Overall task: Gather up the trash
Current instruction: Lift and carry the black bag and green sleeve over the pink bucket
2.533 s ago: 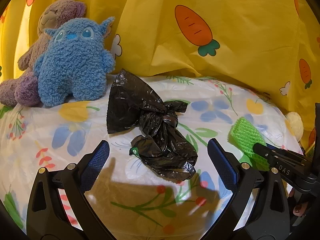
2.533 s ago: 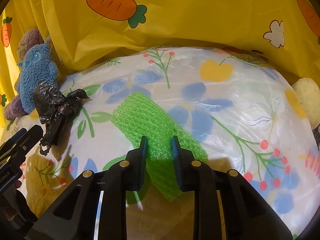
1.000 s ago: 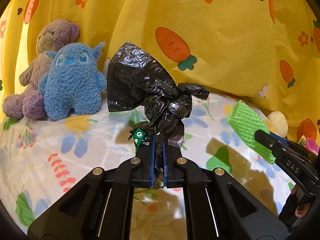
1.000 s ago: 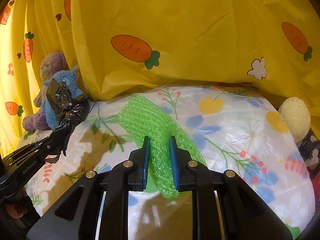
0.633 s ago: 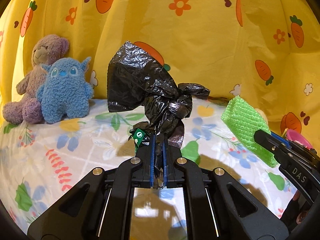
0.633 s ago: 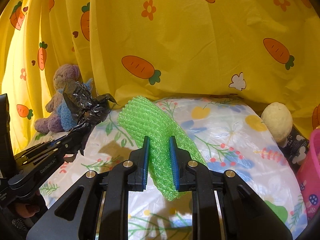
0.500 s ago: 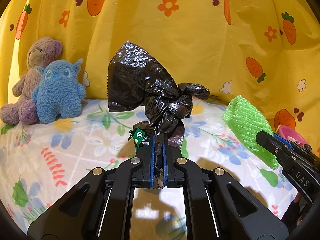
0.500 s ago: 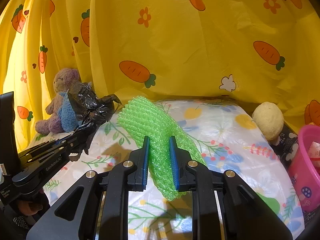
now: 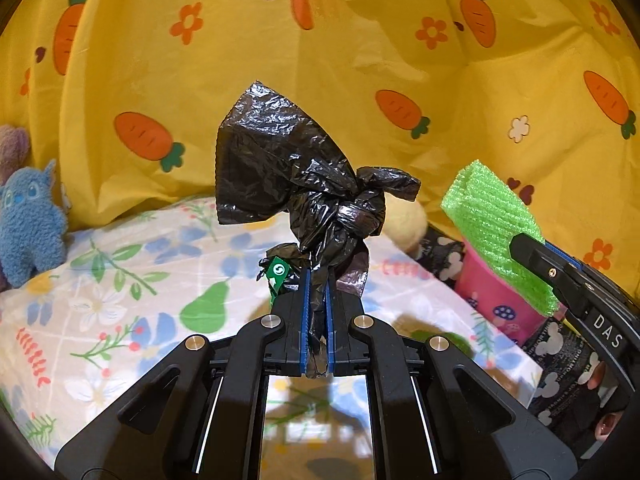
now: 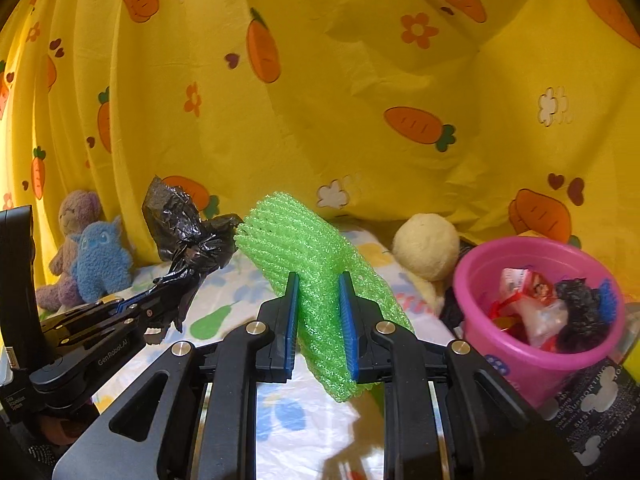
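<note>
Peeking out at the frame edge, a purple plush toy (image 9: 10, 148) is cut off. Mixed wrappers are seen in the pink bucket (image 10: 532, 354). The left gripper (image 9: 316, 304) is clamped on a black plastic bag (image 9: 296, 184), the right gripper (image 10: 319, 320) on green foam netting (image 10: 316, 276).

black plastic bag (image 9: 304, 184): crumpled, knotted, lower tail pinched in left gripper (image 9: 315, 300) jaws, held up off the bed, small green tag beside knot | green foam net (image 10: 316, 276): ribbed sleeve, tilted, clamped across its middle by right gripper (image 10: 320, 312) | pink bucket (image 10: 520, 356): upright at right, wrappers and black scrap inside
</note>
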The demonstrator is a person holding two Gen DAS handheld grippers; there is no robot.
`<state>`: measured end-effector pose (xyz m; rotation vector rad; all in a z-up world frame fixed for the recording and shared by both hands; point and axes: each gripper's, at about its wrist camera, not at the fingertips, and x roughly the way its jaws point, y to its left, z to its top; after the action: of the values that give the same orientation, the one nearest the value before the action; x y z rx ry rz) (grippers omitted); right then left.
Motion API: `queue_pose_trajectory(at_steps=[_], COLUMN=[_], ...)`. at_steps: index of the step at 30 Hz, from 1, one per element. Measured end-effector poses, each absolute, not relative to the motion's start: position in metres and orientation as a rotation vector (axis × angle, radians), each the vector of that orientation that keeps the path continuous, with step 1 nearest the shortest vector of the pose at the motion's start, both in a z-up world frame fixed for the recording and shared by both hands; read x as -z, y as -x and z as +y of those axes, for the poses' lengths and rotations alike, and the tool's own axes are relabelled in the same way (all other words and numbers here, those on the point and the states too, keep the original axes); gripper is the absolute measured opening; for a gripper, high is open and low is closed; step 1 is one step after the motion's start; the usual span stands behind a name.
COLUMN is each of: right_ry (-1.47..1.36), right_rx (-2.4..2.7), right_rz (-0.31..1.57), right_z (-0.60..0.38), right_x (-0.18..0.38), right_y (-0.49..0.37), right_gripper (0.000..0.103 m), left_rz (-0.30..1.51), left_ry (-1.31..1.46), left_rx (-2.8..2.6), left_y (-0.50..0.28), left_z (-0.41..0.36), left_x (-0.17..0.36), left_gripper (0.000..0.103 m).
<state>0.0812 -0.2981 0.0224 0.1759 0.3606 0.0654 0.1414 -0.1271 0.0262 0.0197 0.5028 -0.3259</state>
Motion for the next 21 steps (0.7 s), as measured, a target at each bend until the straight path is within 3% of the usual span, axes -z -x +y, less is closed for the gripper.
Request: queue_pose_trajectory(at_steps=[21], right_ry=[-0.283], right_rx=[0.341], right_rz=[0.222], right_z=[-0.464], right_x=[-0.036], right_y=[-0.044], right_gripper=[0.021], left_rz=[0.593], left_ry=[-0.173], left_rx=[0.848], left_y=[-0.178], left_z=[-0.377], left_x=[0.002], left_gripper=[0.006])
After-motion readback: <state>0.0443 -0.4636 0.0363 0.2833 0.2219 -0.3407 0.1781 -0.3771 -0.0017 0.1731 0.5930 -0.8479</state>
